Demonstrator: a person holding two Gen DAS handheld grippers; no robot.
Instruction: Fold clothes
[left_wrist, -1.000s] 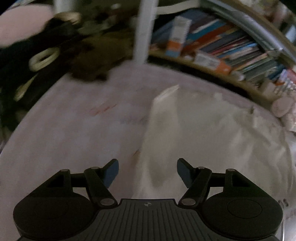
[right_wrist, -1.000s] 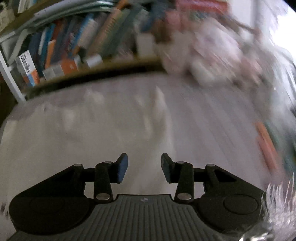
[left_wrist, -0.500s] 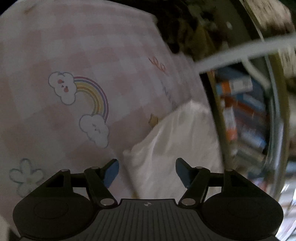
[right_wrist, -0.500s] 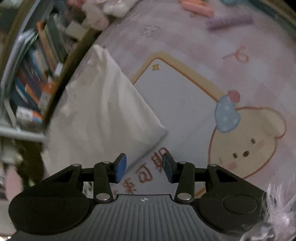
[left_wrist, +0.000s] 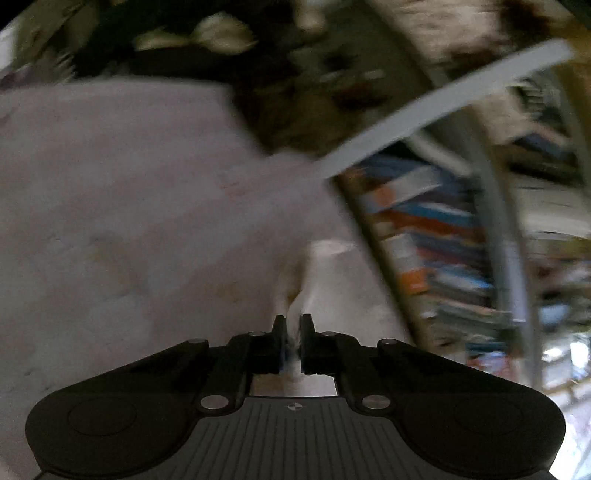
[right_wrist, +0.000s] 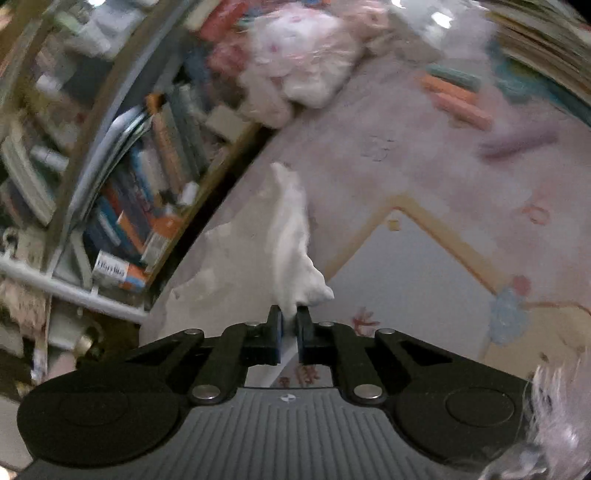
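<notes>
With the left gripper (left_wrist: 291, 332) clamped on one edge of the white cotton garment (right_wrist: 291, 236) and the right gripper (right_wrist: 289, 325) closing its jaws on another, over the pink cartoon-print mat (right_wrist: 424, 266), both should lift evenly, keeping the cloth taut.

Both wrist views are dim, smeared by motion blur, strongly bowed at their fisheye edges with dark corners
</notes>
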